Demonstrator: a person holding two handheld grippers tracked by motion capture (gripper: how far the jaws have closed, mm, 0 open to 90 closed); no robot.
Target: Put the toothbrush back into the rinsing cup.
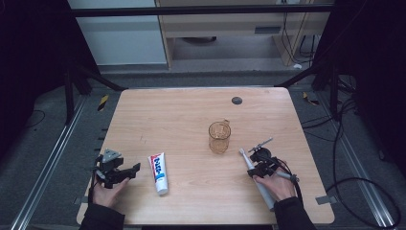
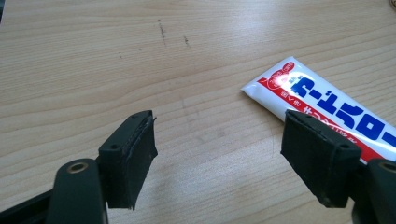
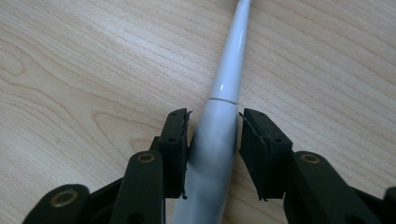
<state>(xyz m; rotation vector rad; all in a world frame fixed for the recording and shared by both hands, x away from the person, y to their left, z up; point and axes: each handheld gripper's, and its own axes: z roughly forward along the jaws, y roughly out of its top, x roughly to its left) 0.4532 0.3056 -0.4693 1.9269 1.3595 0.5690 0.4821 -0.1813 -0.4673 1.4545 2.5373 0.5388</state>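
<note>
A white electric toothbrush [image 1: 265,195] lies on the wooden table [image 1: 182,110] at the front right, its head pointing away toward the cup. My right gripper [image 1: 257,163] is shut on its thick handle [image 3: 215,144], with both black pads against the sides. A white toothpaste tube [image 1: 158,172] with red and blue print lies at the front left. My left gripper [image 1: 125,168] hovers just left of it, open, with bare wood between the pads; the tube's crimped end [image 2: 299,84] sits beside the right-hand jaw.
A clear amber glass cup [image 1: 219,136] with a handle stands upright mid-table, just beyond the toothbrush head. A small dark round disc [image 1: 236,100] sits near the table's far edge. Dark frame posts and cables surround the table.
</note>
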